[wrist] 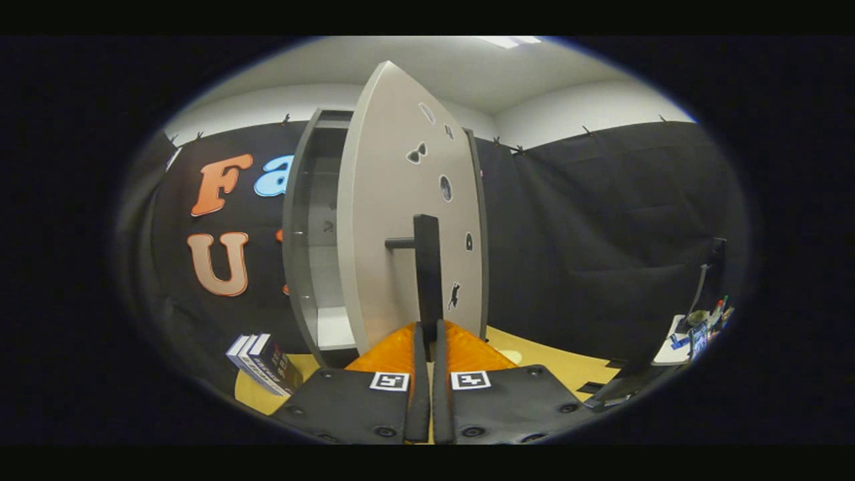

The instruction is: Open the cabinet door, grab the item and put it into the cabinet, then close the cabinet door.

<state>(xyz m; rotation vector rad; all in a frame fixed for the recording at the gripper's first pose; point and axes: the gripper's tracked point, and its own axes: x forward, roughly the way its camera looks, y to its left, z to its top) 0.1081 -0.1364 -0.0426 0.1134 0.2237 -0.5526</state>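
Now tongs (428,334) level, fingers clamped on door handle (427,267), cabinet door (407,214) swung part open

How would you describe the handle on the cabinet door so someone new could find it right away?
Start at the tall grey cabinet, standing partly open. On its pale door, a dark upright handle juts out on a short stub, its lower end between the tool fingers. Unlike the small flat stickers nearby, it projects outward.

Even overhead light from a ceiling panel (511,41); strong fisheye bending, soft edges.
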